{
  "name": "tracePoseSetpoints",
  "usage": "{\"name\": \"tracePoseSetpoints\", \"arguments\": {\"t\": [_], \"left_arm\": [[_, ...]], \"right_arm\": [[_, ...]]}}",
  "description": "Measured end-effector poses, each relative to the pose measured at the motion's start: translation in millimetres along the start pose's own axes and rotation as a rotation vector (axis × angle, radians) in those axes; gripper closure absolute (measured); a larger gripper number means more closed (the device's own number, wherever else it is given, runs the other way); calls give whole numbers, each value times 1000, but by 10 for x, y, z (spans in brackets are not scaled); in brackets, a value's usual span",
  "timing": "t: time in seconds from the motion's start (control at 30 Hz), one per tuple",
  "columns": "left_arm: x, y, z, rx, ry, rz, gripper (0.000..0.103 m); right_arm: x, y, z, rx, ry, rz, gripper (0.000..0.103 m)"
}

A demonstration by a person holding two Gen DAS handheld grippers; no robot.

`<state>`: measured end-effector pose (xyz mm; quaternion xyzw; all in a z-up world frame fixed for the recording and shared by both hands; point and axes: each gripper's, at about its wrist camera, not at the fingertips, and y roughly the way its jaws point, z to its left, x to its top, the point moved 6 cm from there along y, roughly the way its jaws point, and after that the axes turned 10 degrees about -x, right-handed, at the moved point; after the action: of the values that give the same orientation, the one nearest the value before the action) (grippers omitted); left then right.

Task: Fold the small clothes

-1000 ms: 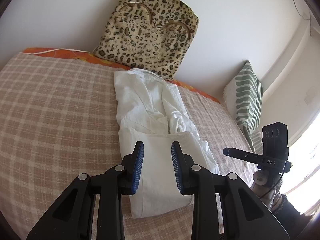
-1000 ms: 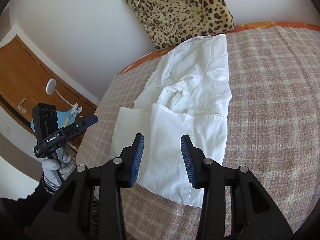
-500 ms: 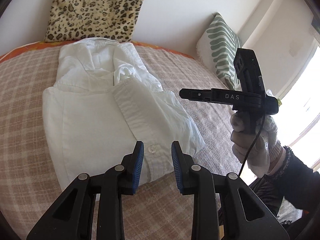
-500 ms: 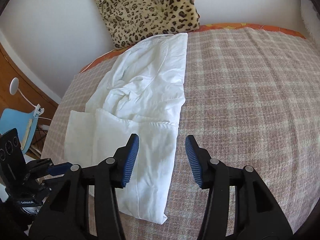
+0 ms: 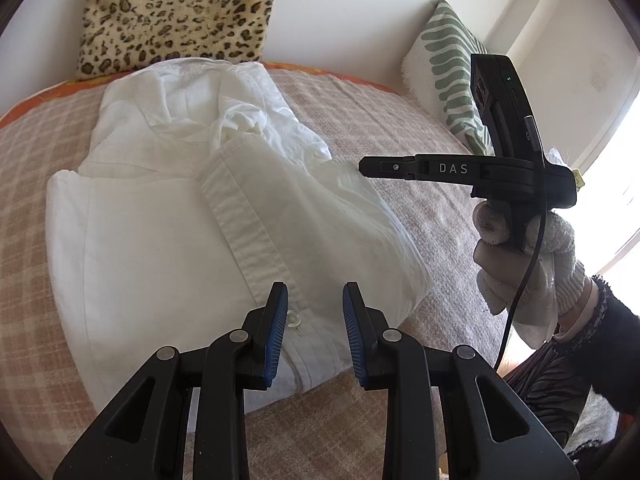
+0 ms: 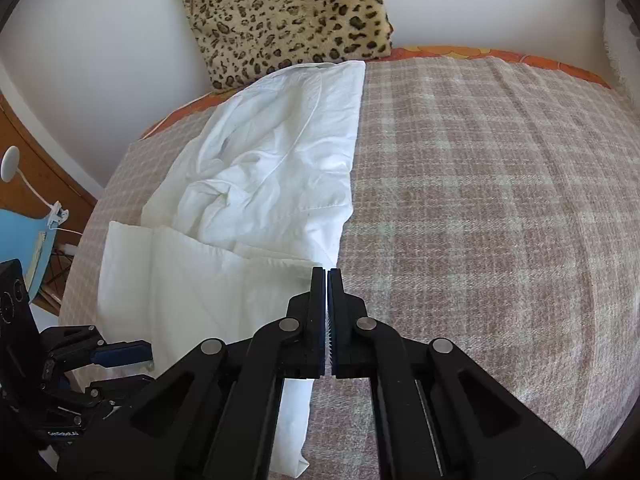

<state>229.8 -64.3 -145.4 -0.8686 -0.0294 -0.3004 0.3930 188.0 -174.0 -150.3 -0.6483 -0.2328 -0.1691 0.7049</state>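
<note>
I had the left gripper (image 5: 315,312) spread open over the near hem of the white shirt (image 5: 168,216), nothing between its blue pads (image 5: 276,332). The right gripper (image 6: 327,300) was pressed fully closed, empty, at the shirt's right edge. The shirt lay partly folded ahead of both on the plaid bedspread (image 6: 480,200), its collar toward the leopard cushion (image 6: 288,16).

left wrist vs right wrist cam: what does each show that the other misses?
Only the left wrist view shows the green-patterned pillow, the shirt's button placket and the gloved right hand. Only the right wrist view shows the wooden door, the blue chair and the right gripper shut head-on. Both show the white shirt, the plaid blanket, the leopard cushion and the open left gripper.
</note>
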Motion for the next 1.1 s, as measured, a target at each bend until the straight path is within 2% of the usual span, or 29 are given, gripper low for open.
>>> {"name": "tracePoseSetpoints", "arguments": {"t": [0.03,0.13,0.2,0.27,0.3,0.33,0.37,0.4,0.43,0.5,0.6,0.67,0.7,0.77,0.83,0.93,1.03,1.1], "left_arm": [[-14,16,47,0,-20,6,77],[-15,-17,75,35,-11,-4,76],[-4,-53,62,33,-12,-17,76],[15,-75,46,33,-4,-24,77],[23,-81,28,37,4,-28,76],[25,-92,8,38,12,-30,76],[37,-89,-18,38,18,-33,76],[43,-101,-42,39,27,-37,76],[43,-113,-67,44,36,-43,76],[61,-135,-117,48,56,-58,76],[62,-104,-169,49,83,-52,76],[46,-51,-135,65,82,-36,76],[40,-25,-91,80,79,-29,76],[19,22,-4,112,64,-8,76],[11,-12,32,86,33,-10,76],[70,-257,24,68,27,-67,76],[184,-662,161,112,21,-169,76],[239,-897,394,123,-43,-227,76]], "right_arm": [[2,54,-95,-9,35,17,102],[17,50,-166,59,69,23,101],[25,-55,-76,139,58,20,101],[19,-112,22,185,41,28,82],[10,-112,62,181,32,30,51],[3,-108,85,181,35,24,35],[-7,-94,107,184,37,24,35],[-19,-64,132,187,34,36,39],[-27,-47,161,197,29,37,62],[-47,-21,217,154,4,47,97],[-18,-103,230,113,-5,-2,100],[23,-103,152,12,-24,-42,101],[23,-51,86,-23,-14,-32,101],[-7,64,4,-17,10,5,101],[-25,79,16,15,-4,15,100],[18,-62,3,15,0,-10,97],[86,-322,51,-16,-41,-103,95],[69,-454,188,45,-78,-132,95]]}}
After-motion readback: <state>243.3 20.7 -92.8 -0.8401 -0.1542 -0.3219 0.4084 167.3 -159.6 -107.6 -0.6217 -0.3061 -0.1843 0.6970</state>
